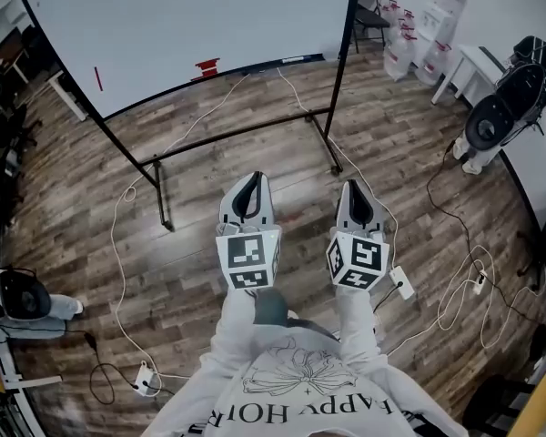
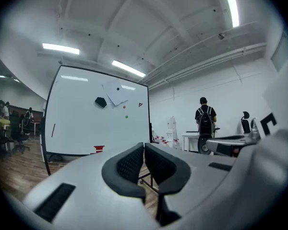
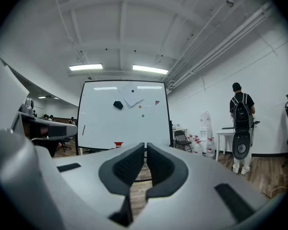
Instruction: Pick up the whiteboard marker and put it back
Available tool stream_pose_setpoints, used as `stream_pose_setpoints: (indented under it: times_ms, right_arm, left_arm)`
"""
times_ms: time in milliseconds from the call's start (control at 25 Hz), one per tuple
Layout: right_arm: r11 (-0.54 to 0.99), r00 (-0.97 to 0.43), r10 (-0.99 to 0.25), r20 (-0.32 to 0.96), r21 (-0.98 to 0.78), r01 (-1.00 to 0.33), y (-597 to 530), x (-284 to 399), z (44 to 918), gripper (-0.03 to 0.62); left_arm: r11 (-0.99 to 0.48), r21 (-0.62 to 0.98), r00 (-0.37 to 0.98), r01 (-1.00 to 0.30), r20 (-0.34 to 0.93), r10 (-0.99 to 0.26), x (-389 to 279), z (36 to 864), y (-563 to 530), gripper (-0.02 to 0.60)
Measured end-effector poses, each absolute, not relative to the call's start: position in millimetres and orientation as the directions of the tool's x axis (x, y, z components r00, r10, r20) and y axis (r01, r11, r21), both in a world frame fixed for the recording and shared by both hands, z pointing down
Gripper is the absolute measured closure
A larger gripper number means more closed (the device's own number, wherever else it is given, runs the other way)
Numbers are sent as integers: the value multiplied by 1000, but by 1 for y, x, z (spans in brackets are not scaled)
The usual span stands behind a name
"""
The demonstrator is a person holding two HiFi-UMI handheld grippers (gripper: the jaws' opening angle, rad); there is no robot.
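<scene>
Well off to the left, above the brown wood-plank floor (image 1: 209, 180), we see the large white whiteboard on a black-framed stand (image 1: 191, 25). On its left part a slim red stick (image 1: 97, 78), which we take to be the whiteboard marker, rests against the surface, slightly tilted. A small red block (image 1: 207, 66) sits at the board's bottom ledge, nearer the middle. A thin white cable (image 1: 118, 244) trails across the planks below.

Close to us, our left gripper (image 1: 254, 178) points level at the board, its grey jaws pressed together with nothing between them. Just beside it, our right gripper (image 1: 353, 186) also points level, jaws closed to a hairline slit and likewise empty. Both are well apart from the board and the red stick.

Further right stand a dark folding chair (image 1: 369, 12), a cluster of clear water jugs with red caps (image 1: 405, 44) and a small white table (image 1: 469, 62). Near the table a person with a black backpack (image 3: 240, 110) faces away.
</scene>
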State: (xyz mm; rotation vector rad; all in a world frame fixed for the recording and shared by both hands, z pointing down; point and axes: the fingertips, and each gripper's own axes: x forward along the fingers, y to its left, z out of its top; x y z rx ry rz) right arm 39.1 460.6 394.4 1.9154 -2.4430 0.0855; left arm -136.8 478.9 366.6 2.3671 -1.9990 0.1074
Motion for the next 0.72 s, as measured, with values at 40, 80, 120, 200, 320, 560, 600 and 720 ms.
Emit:
stream_pose_setpoints:
  times_ms: [40,80,120,200,320,560,600,720]
  right_arm:
    - [239,-240,-968,68,-23,-971,457,41,397,582]
    - [241,-242,-968,73,-25,-970,454,43,399,582]
    - [241,-243,-967,76,-29,-970,449,44,400,582]
    - [242,-244,-966,82,-35,-970,437,46,404,582]
    - [242,-244,-966,90,-39,-970,414,47,410,582]
    - [233,-235,-968,92,-28,-972,348,48,416,582]
    - [229,-230,-969,90,-25,-973,334,48,416,582]
    - [213,-214,-973,83,-22,-977,288,49,412,582]
  left_arm:
    - [-164,-15,162,-986,83,-983,-136,368,475,571]
    - [-160,-17,158,-987,87,-984,-134,370,471,571]
    - [-157,-20,155,-987,90,-984,-133,371,466,571]
    - [-153,-26,150,-988,99,-984,-132,375,454,571]
    - [-160,-24,156,-987,109,-982,-130,382,430,571]
    - [-189,-15,186,-982,111,-976,-125,391,357,570]
    - [-194,-12,192,-981,109,-975,-125,391,342,569]
    - [-209,-18,206,-978,107,-973,-125,388,293,569]
